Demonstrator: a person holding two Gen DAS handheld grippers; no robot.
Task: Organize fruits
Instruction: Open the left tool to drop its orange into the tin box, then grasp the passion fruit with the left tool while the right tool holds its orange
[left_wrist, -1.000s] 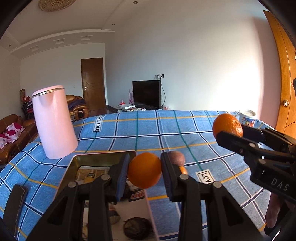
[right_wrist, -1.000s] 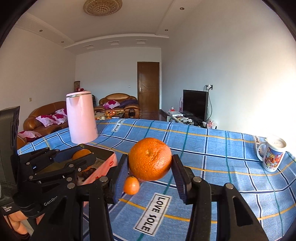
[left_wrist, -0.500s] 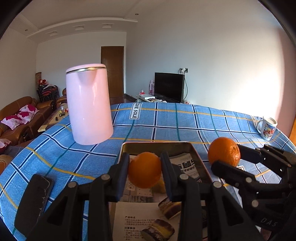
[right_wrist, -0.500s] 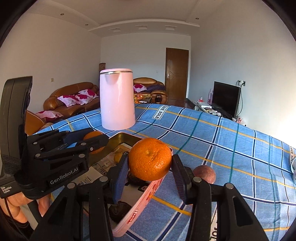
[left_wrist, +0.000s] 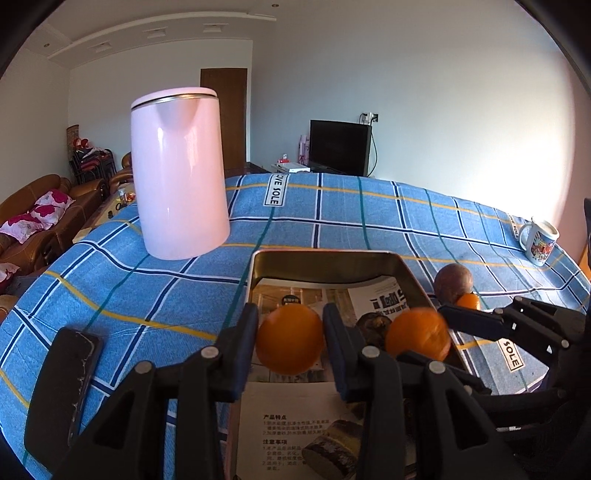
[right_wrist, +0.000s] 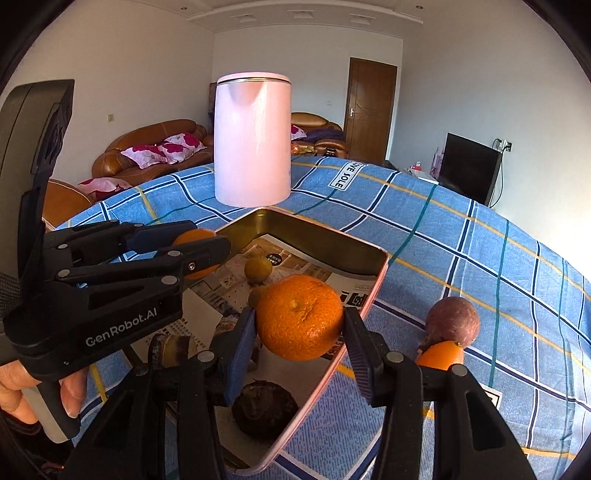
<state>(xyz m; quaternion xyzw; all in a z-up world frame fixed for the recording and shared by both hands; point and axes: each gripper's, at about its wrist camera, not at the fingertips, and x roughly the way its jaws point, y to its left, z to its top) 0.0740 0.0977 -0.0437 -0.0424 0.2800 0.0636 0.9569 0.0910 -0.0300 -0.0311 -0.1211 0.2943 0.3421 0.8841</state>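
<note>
Two oranges are up over the tin tray (right_wrist: 376, 271), one in each pair of tongs. The left tongs (left_wrist: 290, 341) pinch a smooth orange (left_wrist: 290, 343) above the tray's near left part. The right tongs (right_wrist: 300, 332) clamp a larger orange (right_wrist: 300, 316), its stem dimple facing up toward the camera, just inside the tray's right rim. Both are round, with no clear long axis. A small yellowish fruit (right_wrist: 258, 268) and a dark fruit (right_wrist: 264, 410) lie on the tray's paper lining, with bare paper between them. Outside the right rim, a purple fruit (right_wrist: 452, 319) touches a small orange (right_wrist: 441, 355) on the blue checked bench (right_wrist: 461, 236). A pink kettle (right_wrist: 253, 138) stands just beyond the far rim.
</note>
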